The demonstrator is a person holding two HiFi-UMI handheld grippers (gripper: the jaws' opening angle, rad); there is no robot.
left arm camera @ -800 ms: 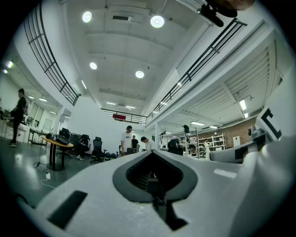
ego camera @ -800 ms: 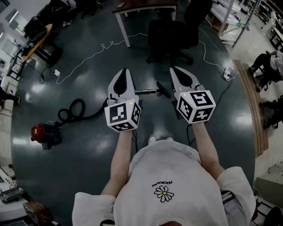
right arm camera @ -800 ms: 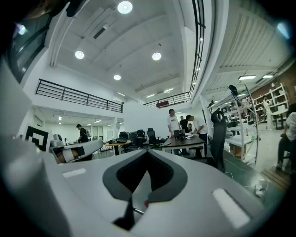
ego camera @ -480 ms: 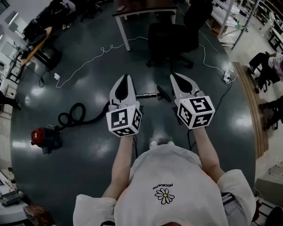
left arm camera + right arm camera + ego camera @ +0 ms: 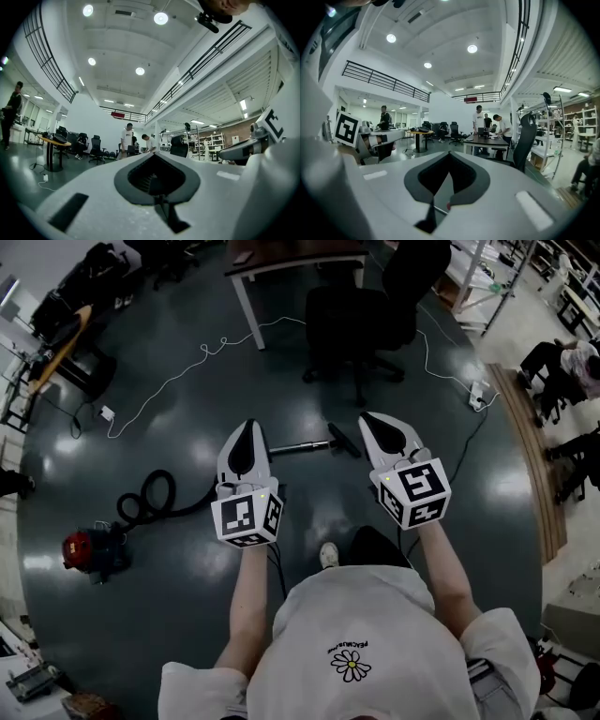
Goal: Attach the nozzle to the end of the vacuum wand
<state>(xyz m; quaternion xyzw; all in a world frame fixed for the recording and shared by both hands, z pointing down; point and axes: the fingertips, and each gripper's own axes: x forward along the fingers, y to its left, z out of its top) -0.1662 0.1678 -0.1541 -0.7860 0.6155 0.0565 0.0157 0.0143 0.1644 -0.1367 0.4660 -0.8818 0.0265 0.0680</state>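
Seen from above, a person stands on a dark, glossy floor with a gripper in each hand.

At far left a red vacuum cleaner (image 5: 80, 547) sits on the floor. Its black hose (image 5: 150, 495) loops rightward toward the left gripper (image 5: 247, 426). That gripper is held roughly level, its jaws pressed fully together with nothing between them.

On the floor beyond, between the two grippers, lies the metal vacuum wand (image 5: 300, 445). The black nozzle (image 5: 343, 439) lies at the wand's right end. Whether the two are joined is too small to tell. Neither gripper touches them.

The right gripper (image 5: 368, 417) is also closed tight and empty.

Farther back, from left to right, a white cable (image 5: 187, 367) trails across the floor, then come a table (image 5: 281, 253) and a black office chair (image 5: 361, 315).
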